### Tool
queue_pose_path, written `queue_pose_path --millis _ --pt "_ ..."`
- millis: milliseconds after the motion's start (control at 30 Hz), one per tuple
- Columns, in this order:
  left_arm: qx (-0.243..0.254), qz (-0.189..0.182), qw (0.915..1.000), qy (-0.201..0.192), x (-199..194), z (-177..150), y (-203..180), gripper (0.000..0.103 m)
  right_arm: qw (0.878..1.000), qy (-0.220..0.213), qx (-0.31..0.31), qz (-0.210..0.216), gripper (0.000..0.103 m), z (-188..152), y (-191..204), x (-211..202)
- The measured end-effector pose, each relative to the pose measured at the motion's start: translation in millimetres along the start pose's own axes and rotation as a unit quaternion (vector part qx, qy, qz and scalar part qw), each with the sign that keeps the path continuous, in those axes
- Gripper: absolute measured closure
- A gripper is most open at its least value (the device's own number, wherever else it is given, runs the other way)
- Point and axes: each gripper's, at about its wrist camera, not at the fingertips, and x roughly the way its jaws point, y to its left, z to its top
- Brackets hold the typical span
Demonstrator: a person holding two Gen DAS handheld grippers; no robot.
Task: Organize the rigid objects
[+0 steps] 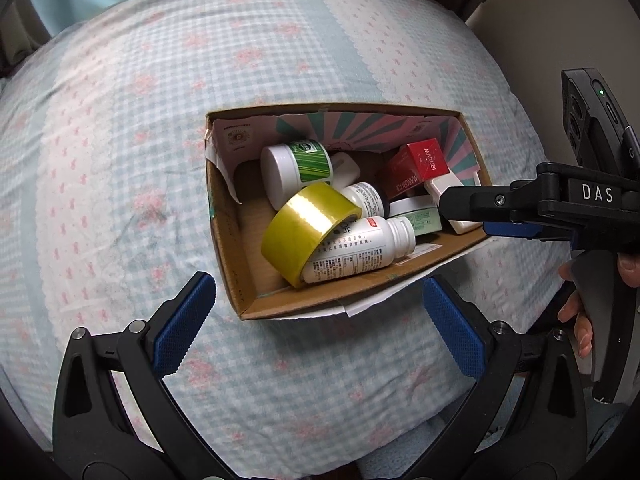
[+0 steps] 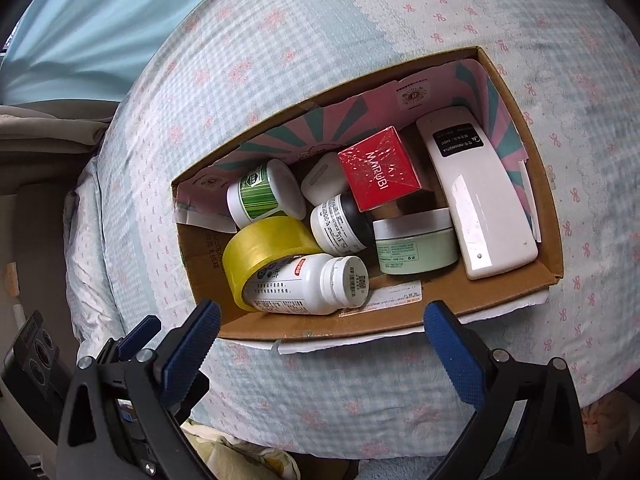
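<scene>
- Cardboard box [image 2: 516, 92] is sitting on the checked bedspread [image 1: 120, 160]; every rigid item in view is lying inside it, none is showing on the cover around it.
- Contents: yellow tape roll [image 2: 264, 254] leaning at the near-left, white pill bottle [image 2: 308, 286] lying on its side partly threaded through the roll, green-label jar [image 2: 260, 194] tipped at the back-left, black-cap bottle [image 2: 340, 228] in the middle, red MARUBI carton [image 2: 378, 168] propped at the back, pale green cream jar [image 2: 416, 246] near-right, white remote [image 2: 480, 204] lying face down along the right wall.
- Left gripper [image 1: 320, 324] is hanging spread wide and empty, just short of the box's near edge.
- Right gripper [image 2: 320, 344] is also spread and empty in its own view; in the left view it is reaching over the right rim above the remote, not touching anything that I can see.
- My read: the sorting looks nearly done or a tidy-up pass is in hand. Which item comes next, I cannot tell.
- If going for the remote: come down straight, pinch across its narrow width near the middle, keeping the fingers off the box wall and the cream jar beside it.
- Bottle and tape roll are interlocked, so pulling either one is likely dragging the other; brace the box with the left gripper first, since the soft bedding will let it shift.
</scene>
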Motion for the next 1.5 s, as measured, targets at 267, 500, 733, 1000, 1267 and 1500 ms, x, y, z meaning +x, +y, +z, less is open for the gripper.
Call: queue_pose_path --millis 267,500,733,1000,1267,1500 --pt "-0.022 0.036 0.9986 -0.031 -48 1 -30 0.0 0.998 -0.034 -0.049 -0.017 0.002 -8 -1 -55" --pt "-0.036 0.082 0.9901 -0.108 -140 23 -92 0.0 0.979 -0.131 -0.14 -0.067 0.002 -20 -3 -163" --pt "-0.05 0.086 0.9645 -0.245 -246 27 -165 0.0 0.934 -0.271 -0.201 -0.116 0.002 -52 3 -297" --pt "-0.029 0.101 0.9396 -0.326 -285 -5 -216 0.0 0.891 -0.377 -0.214 -0.135 0.002 -102 -6 -369" --pt "-0.032 0.104 0.9335 -0.342 -288 -24 -230 0.0 0.88 -0.401 -0.211 -0.14 0.002 -119 -21 -379" --pt "-0.03 0.109 0.9325 -0.343 -289 -29 -238 0.0 0.875 -0.414 -0.209 -0.141 0.002 -127 -29 -387"
